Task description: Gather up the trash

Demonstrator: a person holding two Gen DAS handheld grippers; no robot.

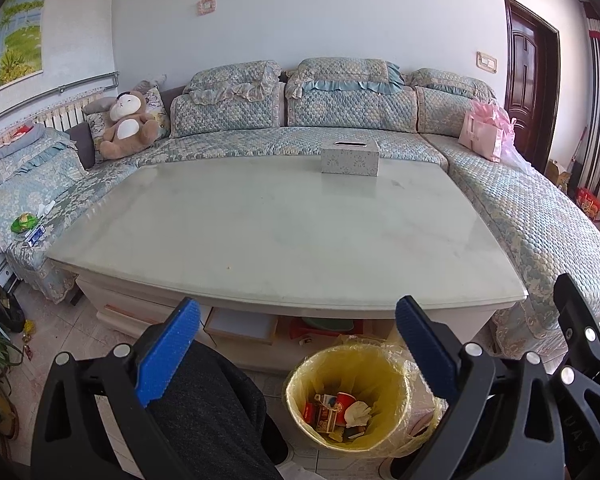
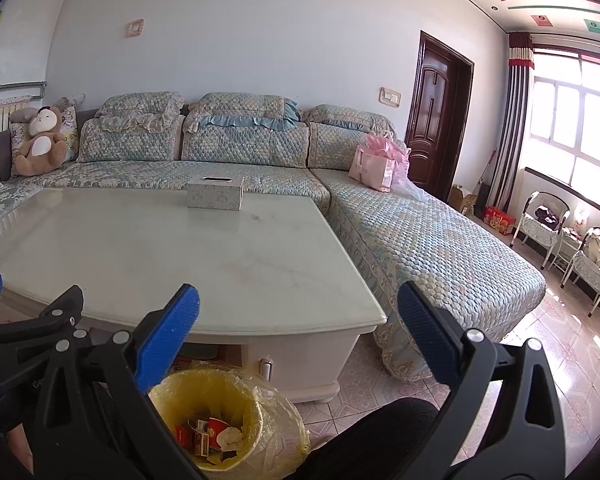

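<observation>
Nearest, the left gripper (image 1: 298,350) was held above the person's dark-clothed knee (image 1: 204,408), its blue-padded jaws spread wide with nothing between them. The right gripper (image 2: 298,350) was held likewise, just beside it, jaws wide apart and empty. Both were raised over the floor rather than lowered toward anything, which suggested that no pick was in hand.

Just below and between the grippers, a bin (image 1: 346,392) lined with a yellow bag was stood on the tiled floor against the front of the coffee table (image 1: 260,240), presumably so that it could be reached from the seat. The collected trash (image 1: 338,410) was seen at its bottom: a red paper cup, small cartons and crumpled tissue. The same contents (image 2: 212,436) were visible from the right wrist.

Beyond, the pale table top was left bare except for a patterned tissue box (image 1: 350,162) placed near its far edge, which was judged to belong there. Farther off, a quilted sofa (image 1: 340,136) was wrapped around the table, with a teddy bear (image 1: 126,126) propped in the left corner and a pink bag (image 1: 482,138) on the right. On the left sofa section a green wrapper (image 1: 24,223) and a small blue packet (image 1: 36,236) were lying; these were judged the likeliest items not yet gathered, though that could not be confirmed.
</observation>
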